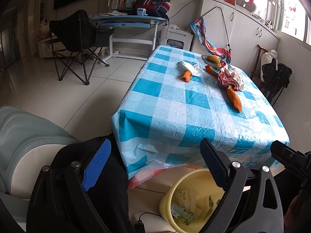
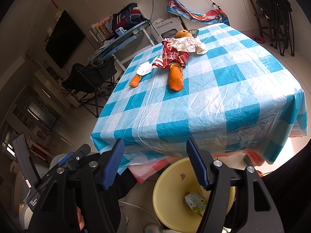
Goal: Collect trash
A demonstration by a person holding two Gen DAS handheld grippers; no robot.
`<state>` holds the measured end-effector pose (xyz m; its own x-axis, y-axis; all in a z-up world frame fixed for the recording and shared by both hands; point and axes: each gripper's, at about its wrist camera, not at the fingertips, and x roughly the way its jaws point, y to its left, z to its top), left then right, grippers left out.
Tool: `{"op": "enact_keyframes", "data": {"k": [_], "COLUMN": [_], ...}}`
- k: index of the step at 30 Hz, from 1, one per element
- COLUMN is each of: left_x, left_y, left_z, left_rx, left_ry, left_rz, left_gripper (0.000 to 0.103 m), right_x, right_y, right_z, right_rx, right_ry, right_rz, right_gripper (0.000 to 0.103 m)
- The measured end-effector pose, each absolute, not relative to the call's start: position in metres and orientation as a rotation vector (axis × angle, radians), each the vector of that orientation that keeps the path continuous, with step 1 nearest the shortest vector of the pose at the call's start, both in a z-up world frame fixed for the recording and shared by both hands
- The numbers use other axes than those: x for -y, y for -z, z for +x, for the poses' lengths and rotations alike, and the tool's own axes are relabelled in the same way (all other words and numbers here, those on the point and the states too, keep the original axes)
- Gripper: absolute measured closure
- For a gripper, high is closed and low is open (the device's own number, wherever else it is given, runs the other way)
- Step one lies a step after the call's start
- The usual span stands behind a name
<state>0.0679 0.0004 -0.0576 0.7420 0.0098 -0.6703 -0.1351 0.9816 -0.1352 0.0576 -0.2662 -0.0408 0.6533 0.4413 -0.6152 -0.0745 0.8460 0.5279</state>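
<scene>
A yellow bin (image 1: 176,192) (image 2: 167,186) stands on the floor below the table's near edge, with green and white wrappers (image 1: 183,212) (image 2: 195,203) inside. On the blue checked tablecloth (image 1: 175,104) (image 2: 223,97) lie a crumpled red and white wrapper (image 1: 230,76) (image 2: 176,51), a white crumpled wrapper (image 1: 189,68) (image 2: 144,69), and orange peels (image 1: 234,100) (image 2: 176,77) (image 1: 186,75) (image 2: 135,82). My left gripper (image 1: 155,161) is open and empty above the bin. My right gripper (image 2: 155,161) is open and empty above the bin too.
A bowl with fruit (image 1: 212,60) (image 2: 186,33) sits at the table's far edge. A black folding chair (image 1: 79,42) and a blue desk (image 1: 128,21) stand beyond. A padded seat (image 1: 29,145) is at my left. White cabinets (image 1: 243,29) line the right wall.
</scene>
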Motion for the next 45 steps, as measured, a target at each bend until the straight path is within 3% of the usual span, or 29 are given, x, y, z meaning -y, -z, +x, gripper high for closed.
{"op": "enact_keyframes", "data": {"k": [45], "left_x": [-0.005], "left_y": [0.06], "left_z": [0.072], "left_rx": [-0.741], "left_ry": [-0.105], "left_rz": [-0.215], "left_gripper": [0.013], "right_x": [0.261], "right_y": [0.043], "right_z": [0.062], "right_rx": [-0.816], "right_ry": [-0.311], "right_rz": [0.426], "right_gripper": [0.039]}}
